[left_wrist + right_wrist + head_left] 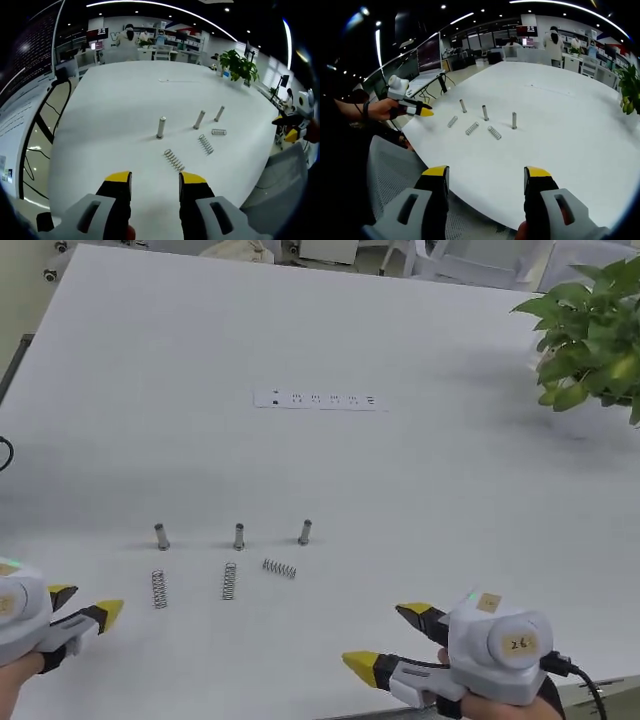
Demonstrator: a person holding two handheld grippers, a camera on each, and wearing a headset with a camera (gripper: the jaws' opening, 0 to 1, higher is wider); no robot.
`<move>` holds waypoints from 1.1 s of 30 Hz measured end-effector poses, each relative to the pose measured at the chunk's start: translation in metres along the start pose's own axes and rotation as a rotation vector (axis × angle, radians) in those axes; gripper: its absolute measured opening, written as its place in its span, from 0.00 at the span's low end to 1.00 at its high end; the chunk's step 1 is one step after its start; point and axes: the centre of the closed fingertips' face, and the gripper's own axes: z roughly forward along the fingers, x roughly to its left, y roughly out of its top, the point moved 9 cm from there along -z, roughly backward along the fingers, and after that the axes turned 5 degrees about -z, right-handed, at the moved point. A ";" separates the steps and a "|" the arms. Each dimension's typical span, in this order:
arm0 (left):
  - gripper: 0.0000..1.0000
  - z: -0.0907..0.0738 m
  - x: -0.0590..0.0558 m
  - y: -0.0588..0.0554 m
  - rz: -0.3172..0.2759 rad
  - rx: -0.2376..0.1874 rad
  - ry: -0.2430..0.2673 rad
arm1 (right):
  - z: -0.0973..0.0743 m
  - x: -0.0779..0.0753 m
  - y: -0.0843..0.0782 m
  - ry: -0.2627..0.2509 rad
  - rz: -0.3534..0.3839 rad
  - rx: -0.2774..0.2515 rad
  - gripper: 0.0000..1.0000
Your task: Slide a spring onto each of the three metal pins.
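All three springs (229, 580) lay loose before the bare pins (239, 536), with the left hand-held gripper (86, 600) and right hand-held gripper (378, 635) wide open, empty.

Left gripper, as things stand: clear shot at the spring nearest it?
Probably yes. The left gripper has its jaws open and pointed toward that spring. Between them lies bare table, and the pins stand farther back, out of the way.

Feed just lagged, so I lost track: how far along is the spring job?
Done: nothing; the left pin, middle pin and right pin stand bare. In hand: nothing; left gripper and right gripper are open. To do: all three springs, lying before the pins.
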 end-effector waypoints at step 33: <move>0.35 0.034 -0.028 -0.003 -0.005 0.047 -0.068 | -0.002 -0.001 0.001 -0.004 -0.004 0.004 0.59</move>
